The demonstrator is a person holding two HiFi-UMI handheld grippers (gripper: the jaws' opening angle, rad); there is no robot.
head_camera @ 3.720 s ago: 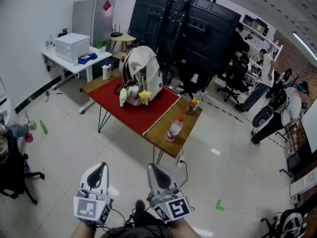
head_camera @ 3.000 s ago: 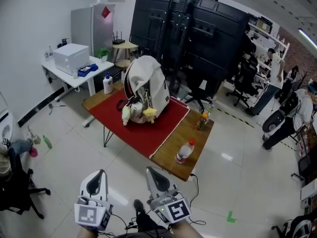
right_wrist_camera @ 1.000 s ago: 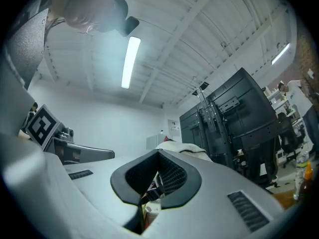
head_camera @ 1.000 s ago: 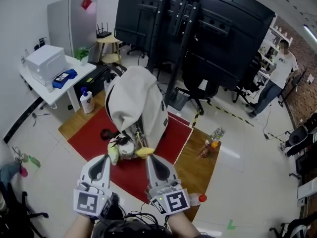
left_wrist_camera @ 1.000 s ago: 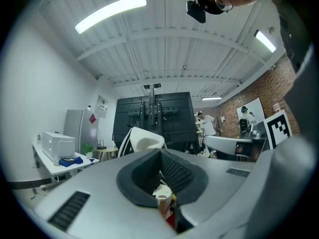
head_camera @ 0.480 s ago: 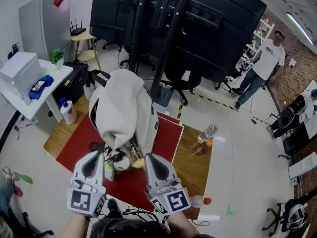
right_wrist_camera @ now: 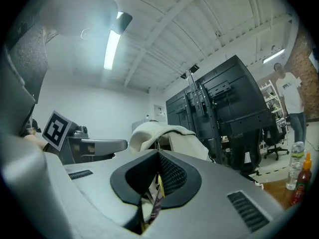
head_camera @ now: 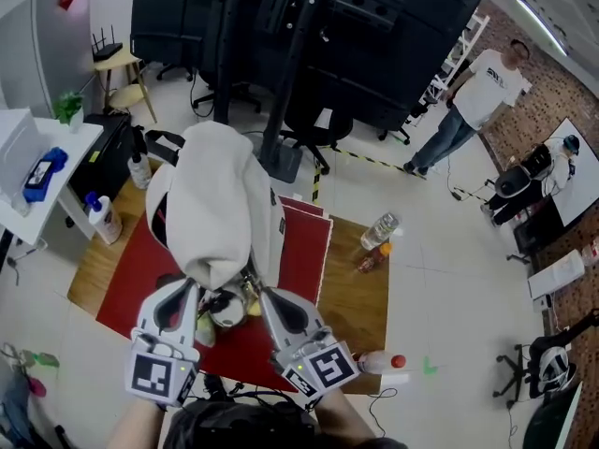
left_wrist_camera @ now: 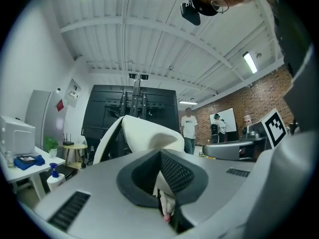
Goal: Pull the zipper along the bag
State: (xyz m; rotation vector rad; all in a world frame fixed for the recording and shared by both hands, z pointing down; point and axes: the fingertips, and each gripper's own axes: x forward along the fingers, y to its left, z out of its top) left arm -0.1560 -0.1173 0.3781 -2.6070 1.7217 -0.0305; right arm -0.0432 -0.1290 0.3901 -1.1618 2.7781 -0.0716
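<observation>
The left gripper (head_camera: 178, 299) and the right gripper (head_camera: 271, 305) are held low, side by side, in front of the person. Both point toward the table. In each gripper view the two jaws are pressed together and nothing is between them, so both tongs are closed and empty.

Just beyond their tips, small plush toys (head_camera: 227, 309) lie on a red cloth (head_camera: 304, 251), near the near edge of the wooden table (head_camera: 360, 297). Behind the toys stands the white backpack (head_camera: 220, 209), upright on the cloth, about in the middle of the cloth and toward the table's far edge. Both gripper views show its pale top above the closed jaws. The zipper itself is too small to see clearly in any view.

A bottle with a red cap (head_camera: 382, 363) lies at the table's near right corner. On the bare wood along the right edge there are a clear bottle (head_camera: 378, 231) and a sauce bottle with an orange cap (head_camera: 371, 257), close to each other. At the left end of the table stands a pump bottle with a blue top (head_camera: 98, 216).

Farther away are a black office chair (head_camera: 314, 129), a big black stand (head_camera: 281, 26), a white desk (head_camera: 37, 157) on the left, and a person in a white shirt (head_camera: 477, 87) on the right.
</observation>
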